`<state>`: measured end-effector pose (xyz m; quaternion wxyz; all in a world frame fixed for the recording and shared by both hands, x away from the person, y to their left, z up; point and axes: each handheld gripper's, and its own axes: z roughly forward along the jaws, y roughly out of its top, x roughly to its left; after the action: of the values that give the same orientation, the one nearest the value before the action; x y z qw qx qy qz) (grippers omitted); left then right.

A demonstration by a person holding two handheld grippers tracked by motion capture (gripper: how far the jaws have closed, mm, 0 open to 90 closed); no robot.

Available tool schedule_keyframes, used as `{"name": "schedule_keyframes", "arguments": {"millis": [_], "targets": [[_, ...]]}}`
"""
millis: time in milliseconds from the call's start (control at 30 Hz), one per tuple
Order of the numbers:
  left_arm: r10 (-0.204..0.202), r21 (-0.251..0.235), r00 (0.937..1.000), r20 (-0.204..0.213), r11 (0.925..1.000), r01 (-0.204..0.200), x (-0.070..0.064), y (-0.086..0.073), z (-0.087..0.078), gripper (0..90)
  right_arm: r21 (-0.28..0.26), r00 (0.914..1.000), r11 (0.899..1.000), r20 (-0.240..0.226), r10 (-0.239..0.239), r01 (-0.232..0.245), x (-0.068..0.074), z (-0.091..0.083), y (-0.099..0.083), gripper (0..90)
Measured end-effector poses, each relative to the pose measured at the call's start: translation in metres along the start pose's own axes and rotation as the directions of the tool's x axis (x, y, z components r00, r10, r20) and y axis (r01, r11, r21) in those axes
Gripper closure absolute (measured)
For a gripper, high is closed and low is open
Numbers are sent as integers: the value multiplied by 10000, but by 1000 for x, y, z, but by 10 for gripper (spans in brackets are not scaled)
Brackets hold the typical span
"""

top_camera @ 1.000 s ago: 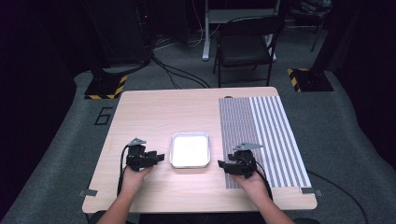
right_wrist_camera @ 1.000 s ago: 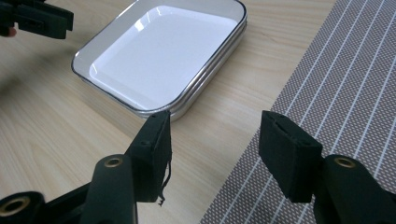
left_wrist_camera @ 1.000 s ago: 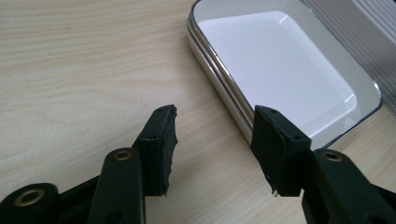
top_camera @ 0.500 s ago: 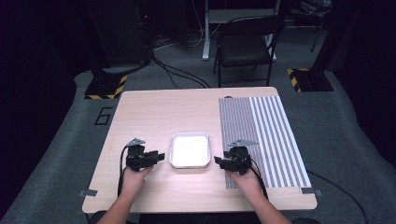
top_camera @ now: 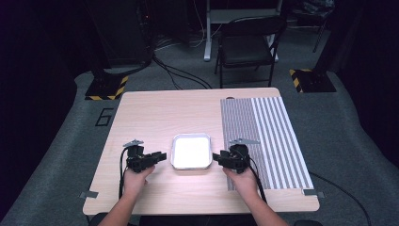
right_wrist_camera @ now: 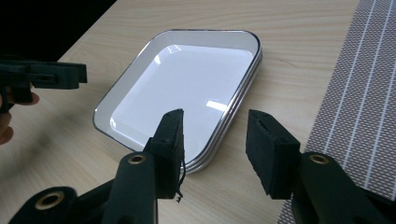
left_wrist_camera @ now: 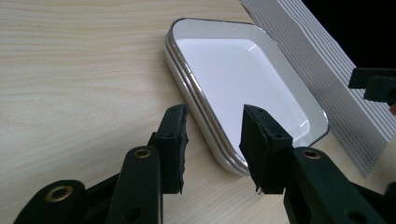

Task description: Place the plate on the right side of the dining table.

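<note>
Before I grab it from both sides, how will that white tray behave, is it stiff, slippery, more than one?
The white tray looks rigid, like enamelled metal, so it should not flex. Its glossy rim may slip between the open right gripper pads. Layered edges suggest stacked trays, so the top one might lift alone.

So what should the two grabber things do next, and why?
Probably ease both inward until each straddles the rim of the white tray. The left gripper and right gripper are open, aimed at opposite edges, and not yet touching. Then they could close and lift together.

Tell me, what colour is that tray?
White tray with a dark, thin rim, clearest in the right gripper view.
</note>
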<state>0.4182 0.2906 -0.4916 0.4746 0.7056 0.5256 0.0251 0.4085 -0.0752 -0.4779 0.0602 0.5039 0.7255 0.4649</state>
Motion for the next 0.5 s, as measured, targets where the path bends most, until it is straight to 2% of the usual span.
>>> {"name": "schedule_keyframes", "arguments": {"millis": [133, 167, 267, 333, 400, 467, 500], "targets": [[273, -8, 9993, -271, 9996, -274, -8, 6, 0, 601, -22, 9999, 10000, -75, 75, -76, 1, 0, 3, 564], [291, -81, 9993, -236, 9995, -293, -10, 7, 0, 601, -212, 9993, 9993, -184, 320, -324, 0, -2, 5, 564], [193, -151, 9996, -184, 9997, -196, -12, 9, 0, 601, -318, 9985, 9983, -260, 475, -483, -2, -2, 6, 567], [-342, -459, 9994, 45, 9984, 344, -9, 9, 0, 601, -393, 9985, 9979, -209, 515, -523, -2, 0, 7, 563], [-482, -636, 9987, 139, 9968, 490, -8, 8, 2, 599, -378, 9982, 9976, -172, 577, -583, -2, 0, 6, 558], [-816, -827, 9966, 136, 9932, 824, -9, 6, 5, 585, -516, 9986, 9973, -131, 510, -516, -1, 1, 5, 551], [-816, -827, 9966, 136, 9932, 824, -9, 6, 5, 578, -516, 9986, 9973, -131, 510, -516, -1, 1, 5, 551]]}}
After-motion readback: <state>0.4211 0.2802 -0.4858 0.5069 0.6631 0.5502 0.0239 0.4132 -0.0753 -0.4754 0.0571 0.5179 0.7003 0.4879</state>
